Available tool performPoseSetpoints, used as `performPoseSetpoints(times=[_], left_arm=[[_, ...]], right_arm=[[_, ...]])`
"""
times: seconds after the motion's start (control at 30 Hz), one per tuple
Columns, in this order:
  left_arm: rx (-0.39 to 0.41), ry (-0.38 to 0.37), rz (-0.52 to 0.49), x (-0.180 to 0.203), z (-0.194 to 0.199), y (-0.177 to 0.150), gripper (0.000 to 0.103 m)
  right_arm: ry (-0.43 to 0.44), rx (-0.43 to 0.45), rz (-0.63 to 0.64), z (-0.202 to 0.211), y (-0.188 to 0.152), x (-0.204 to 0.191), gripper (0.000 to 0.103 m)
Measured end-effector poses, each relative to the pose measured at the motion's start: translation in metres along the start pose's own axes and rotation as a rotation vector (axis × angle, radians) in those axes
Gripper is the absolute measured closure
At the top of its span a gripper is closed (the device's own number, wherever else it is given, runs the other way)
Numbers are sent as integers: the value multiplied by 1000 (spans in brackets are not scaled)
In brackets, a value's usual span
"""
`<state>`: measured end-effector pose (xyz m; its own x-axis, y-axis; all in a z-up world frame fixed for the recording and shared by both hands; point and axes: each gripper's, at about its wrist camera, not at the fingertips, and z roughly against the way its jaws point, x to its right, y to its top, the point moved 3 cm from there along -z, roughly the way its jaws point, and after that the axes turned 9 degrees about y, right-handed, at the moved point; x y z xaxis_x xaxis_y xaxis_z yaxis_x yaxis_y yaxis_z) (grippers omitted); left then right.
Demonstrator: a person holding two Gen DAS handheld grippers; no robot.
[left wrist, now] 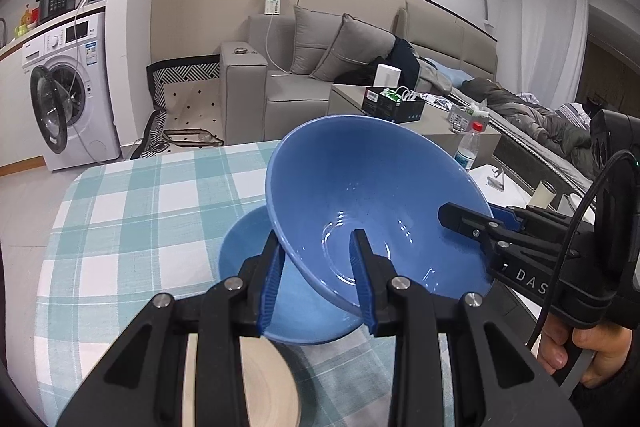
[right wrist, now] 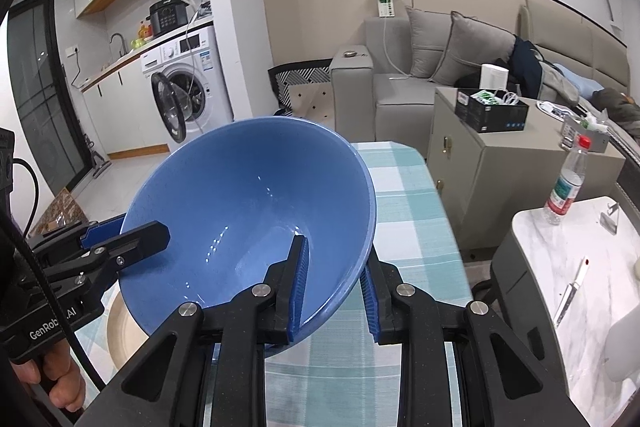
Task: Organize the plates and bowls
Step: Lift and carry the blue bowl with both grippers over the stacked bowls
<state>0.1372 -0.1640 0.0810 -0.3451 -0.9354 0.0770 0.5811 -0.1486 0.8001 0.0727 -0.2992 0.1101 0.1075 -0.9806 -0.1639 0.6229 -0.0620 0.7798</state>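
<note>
A large blue bowl (left wrist: pixel 372 195) is held tilted above the checked table, gripped on opposite rims by both grippers. My left gripper (left wrist: pixel 320 267) has one finger inside and one outside its near-left rim. My right gripper (right wrist: pixel 334 279) straddles the bowl (right wrist: pixel 248 203) at its right rim; it also shows in the left wrist view (left wrist: pixel 476 227). My left gripper shows in the right wrist view (right wrist: pixel 120 239). A second, lighter blue bowl (left wrist: pixel 296 311) sits on the table right under the held one. A beige plate (left wrist: pixel 264 383) lies nearer; it also shows in the right wrist view (right wrist: pixel 124 331).
The table has a teal checked cloth (left wrist: pixel 140 211). To the right stand a grey cabinet (right wrist: pixel 500 163) and a white marble table (right wrist: pixel 580 259) with a water bottle (right wrist: pixel 566 183) and a knife (right wrist: pixel 570 295). A sofa and a washing machine (left wrist: pixel 68 95) stand beyond.
</note>
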Motion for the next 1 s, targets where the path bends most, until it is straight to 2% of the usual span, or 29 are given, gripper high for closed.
performPoseSetpoints(times=[0.53,1.0], left_arm=[[-54,40,72,-44,-20,-17,71],[-106,67,67,-51,-46,-29,71]], right_arm=[[24,-88,44,-52,-12,-36,77],[-14,-130,58,-76,-19,-39,77]])
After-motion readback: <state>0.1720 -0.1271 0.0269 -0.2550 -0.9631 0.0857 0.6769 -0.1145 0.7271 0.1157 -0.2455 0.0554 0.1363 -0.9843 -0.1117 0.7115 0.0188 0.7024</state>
